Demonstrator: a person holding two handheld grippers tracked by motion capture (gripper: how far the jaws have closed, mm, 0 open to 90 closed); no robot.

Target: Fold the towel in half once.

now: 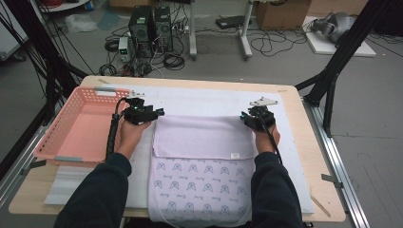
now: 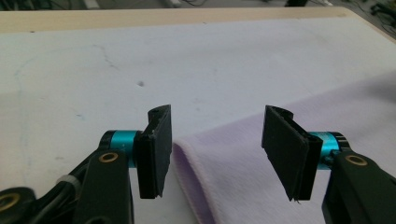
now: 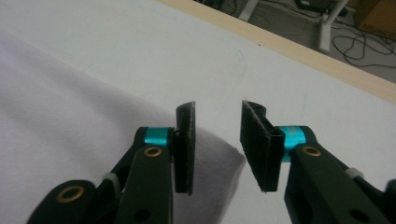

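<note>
A lilac towel (image 1: 202,137) lies on the white mat (image 1: 209,97), its far half folded toward me over a patterned near part (image 1: 199,185). My left gripper (image 1: 159,113) stands open at the fold's far left corner. In the left gripper view the jaws (image 2: 215,140) are apart with the towel's corner (image 2: 233,177) lying flat between them, untouched by the pads. My right gripper (image 1: 243,116) is open at the far right corner. In the right gripper view its jaws (image 3: 217,140) straddle the towel's corner (image 3: 70,116) without pressing it.
A pink plastic basket (image 1: 81,123) stands empty at the left of the wooden table (image 1: 304,142), close to my left hand. Beyond the table's far edge are computer towers (image 1: 152,26) and cables on the floor.
</note>
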